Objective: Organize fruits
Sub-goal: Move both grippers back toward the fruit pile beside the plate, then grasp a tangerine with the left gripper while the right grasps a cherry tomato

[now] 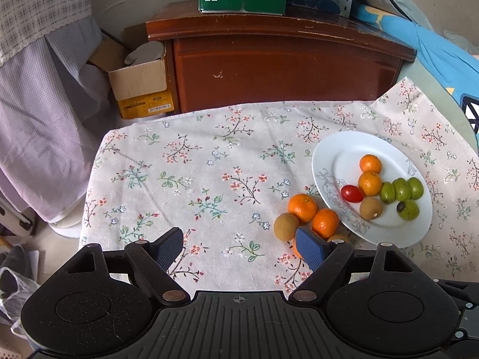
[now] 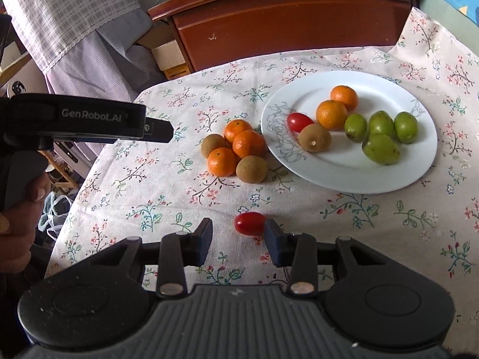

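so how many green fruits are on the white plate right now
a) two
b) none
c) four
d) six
c, the right wrist view shows four green fruits clustered on the right side of the white plate, beside two oranges, a brown fruit and a red tomato.
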Demonstrator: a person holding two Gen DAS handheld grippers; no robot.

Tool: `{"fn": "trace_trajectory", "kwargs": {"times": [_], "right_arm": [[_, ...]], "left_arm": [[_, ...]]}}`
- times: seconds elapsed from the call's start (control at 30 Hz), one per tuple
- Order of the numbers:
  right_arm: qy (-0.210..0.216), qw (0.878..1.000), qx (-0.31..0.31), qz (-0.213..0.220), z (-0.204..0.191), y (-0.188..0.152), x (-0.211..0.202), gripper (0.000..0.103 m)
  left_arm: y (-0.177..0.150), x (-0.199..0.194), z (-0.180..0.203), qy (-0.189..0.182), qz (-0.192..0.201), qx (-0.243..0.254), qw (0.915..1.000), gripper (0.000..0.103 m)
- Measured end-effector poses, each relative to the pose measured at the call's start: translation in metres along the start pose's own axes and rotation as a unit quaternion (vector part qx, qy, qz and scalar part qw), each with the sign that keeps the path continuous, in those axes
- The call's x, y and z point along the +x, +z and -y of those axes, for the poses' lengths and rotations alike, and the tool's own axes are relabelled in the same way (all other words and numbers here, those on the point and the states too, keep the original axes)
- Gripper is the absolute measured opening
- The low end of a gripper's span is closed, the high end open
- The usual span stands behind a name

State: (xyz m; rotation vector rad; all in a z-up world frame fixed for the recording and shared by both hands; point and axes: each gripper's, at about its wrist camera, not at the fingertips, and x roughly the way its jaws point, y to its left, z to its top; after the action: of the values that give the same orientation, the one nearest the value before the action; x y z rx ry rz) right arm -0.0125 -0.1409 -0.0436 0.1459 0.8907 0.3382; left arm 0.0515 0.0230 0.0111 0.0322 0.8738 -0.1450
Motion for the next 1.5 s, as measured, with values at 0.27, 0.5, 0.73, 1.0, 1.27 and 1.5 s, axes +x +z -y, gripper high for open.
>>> {"fn": "trace_trajectory", "kwargs": {"times": [0.27, 0.5, 0.73, 1.0, 1.27, 1.5], "right_arm": [[-0.018, 1.0, -0.012, 0.003, -0.001, -0.002, 0.006, 0.029], [-0.028, 1.0, -0.008, 0.002, 0.0, -0.003, 0.005, 0.023], [-0.036, 0.999, 0.01, 0.002, 0.006, -0.002, 0.0, 0.023], [-0.033, 0.999, 0.022, -0.001, 0.009, -0.002, -0.001, 0.023], [-0.031, 0.999, 0.025, -0.002, 0.01, -0.003, 0.0, 0.023], [-0.029, 0.999, 0.03, -0.002, 0.011, -0.002, 0.0, 0.022]], "left_arm": [[-0.005, 0.011, 0.006, -0.01, 0.001, 0.008, 0.9999, 0.083], [-0.012, 0.023, 0.019, -0.034, -0.001, 0.035, 0.9988, 0.08], [-0.015, 0.036, 0.025, -0.073, -0.013, 0.023, 0.997, 0.069], [-0.016, 0.05, 0.026, -0.08, -0.021, 0.001, 0.9966, 0.057], [-0.019, 0.052, 0.034, -0.074, -0.008, 0.016, 0.9971, 0.047], [-0.022, 0.046, 0.037, -0.094, -0.007, 0.028, 0.9952, 0.027]]}}
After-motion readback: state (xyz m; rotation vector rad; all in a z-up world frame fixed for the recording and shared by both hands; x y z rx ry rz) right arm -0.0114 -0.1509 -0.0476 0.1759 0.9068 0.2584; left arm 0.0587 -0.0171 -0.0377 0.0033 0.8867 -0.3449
